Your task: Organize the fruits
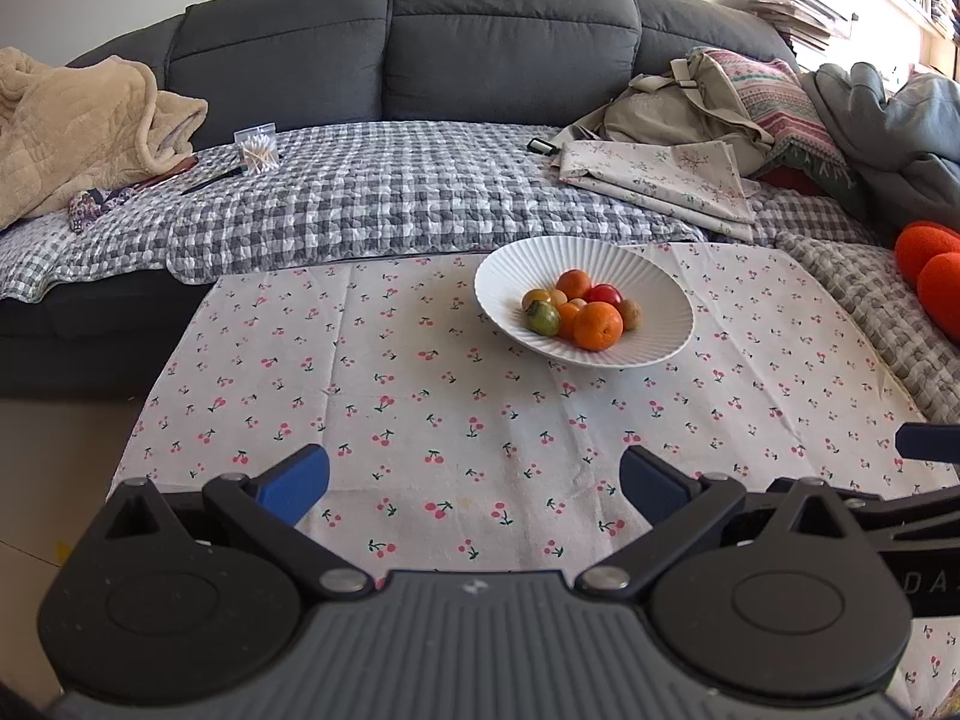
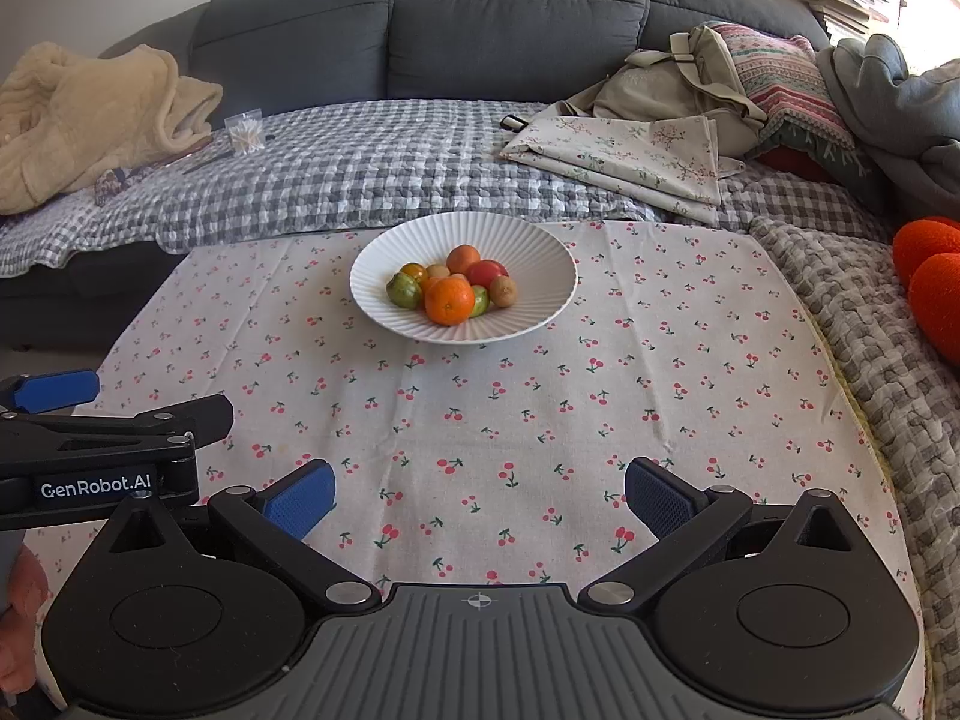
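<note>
A white ribbed bowl (image 1: 660, 294) (image 2: 372, 276) stands at the far side of the cherry-print cloth (image 1: 420, 408) (image 2: 540, 408). Inside it lie several fruits: a large orange (image 1: 597, 326) (image 2: 449, 301), a red tomato (image 1: 603, 294) (image 2: 487, 272), a green fruit (image 1: 543, 318) (image 2: 403, 291) and a brown kiwi (image 1: 630, 313) (image 2: 503, 290). My left gripper (image 1: 474, 486) hovers open over the near cloth, well short of the bowl, nothing between its blue pads. My right gripper (image 2: 480, 495) is likewise open and empty. In the right wrist view, the left gripper's body (image 2: 102, 456) shows at the left.
Behind the table stands a dark grey sofa (image 1: 510, 42) with a checked quilt (image 1: 390, 198), a beige blanket (image 1: 78, 126), a cotton-swab box (image 1: 258, 147), folded floral cloth (image 1: 654, 180), a bag and cushions. Orange round cushions (image 1: 930, 276) lie at the right. A hand (image 2: 21, 624) shows lower left.
</note>
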### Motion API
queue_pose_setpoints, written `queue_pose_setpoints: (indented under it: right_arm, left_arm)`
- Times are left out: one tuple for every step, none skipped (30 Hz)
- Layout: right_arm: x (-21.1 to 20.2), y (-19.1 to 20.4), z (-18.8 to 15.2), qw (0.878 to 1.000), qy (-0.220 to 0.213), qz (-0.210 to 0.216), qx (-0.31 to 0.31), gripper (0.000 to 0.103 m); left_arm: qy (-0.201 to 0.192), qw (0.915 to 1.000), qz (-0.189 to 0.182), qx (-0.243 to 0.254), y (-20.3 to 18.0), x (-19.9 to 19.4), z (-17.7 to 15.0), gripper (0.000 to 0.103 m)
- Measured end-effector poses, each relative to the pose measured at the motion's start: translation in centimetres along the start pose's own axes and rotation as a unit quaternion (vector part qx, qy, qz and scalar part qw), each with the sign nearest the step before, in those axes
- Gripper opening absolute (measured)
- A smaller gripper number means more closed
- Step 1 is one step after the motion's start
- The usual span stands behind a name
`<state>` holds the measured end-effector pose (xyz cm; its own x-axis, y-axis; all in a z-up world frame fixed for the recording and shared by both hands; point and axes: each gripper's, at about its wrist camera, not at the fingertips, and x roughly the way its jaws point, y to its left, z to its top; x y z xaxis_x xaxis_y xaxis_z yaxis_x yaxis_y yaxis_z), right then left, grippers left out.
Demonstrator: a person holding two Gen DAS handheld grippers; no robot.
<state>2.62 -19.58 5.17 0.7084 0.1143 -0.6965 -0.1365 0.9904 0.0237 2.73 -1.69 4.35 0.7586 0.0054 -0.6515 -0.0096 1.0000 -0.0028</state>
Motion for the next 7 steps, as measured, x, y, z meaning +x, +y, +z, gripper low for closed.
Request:
queue_pose_setpoints:
  right_arm:
    - [0.01, -0.02, 0.00, 1.000, 0.000, 0.000, -0.001, 0.103]
    - [0.03, -0.03, 0.00, 1.000, 0.000, 0.000, -0.001, 0.103]
    - [0.04, -0.05, 0.00, 1.000, 0.000, 0.000, -0.001, 0.103]
    - [0.02, -0.02, -0.01, 1.000, 0.000, 0.000, -0.001, 0.103]
    - [0.04, -0.05, -0.02, 1.000, 0.000, -0.001, 0.000, 0.103]
    - [0.04, -0.10, -0.04, 1.000, 0.000, -0.001, 0.000, 0.103]
    - [0.04, -0.11, -0.03, 1.000, 0.000, -0.001, 0.000, 0.103]
  left_arm:
    - [0.000, 1.0000, 0.000, 0.000, 0.00, 0.01, 0.00, 0.102]
    - [0.000, 1.0000, 0.000, 0.000, 0.00, 0.02, 0.00, 0.102]
    - [0.001, 1.0000, 0.000, 0.000, 0.00, 0.02, 0.00, 0.102]
    - [0.002, 1.0000, -0.001, 0.000, 0.01, 0.02, 0.01, 0.102]
    - [0.002, 1.0000, -0.001, 0.000, 0.02, 0.04, 0.02, 0.102]
    - [0.003, 1.0000, -0.001, 0.000, 0.02, 0.06, 0.02, 0.102]
    - [0.003, 1.0000, -0.001, 0.001, 0.02, 0.07, 0.02, 0.102]
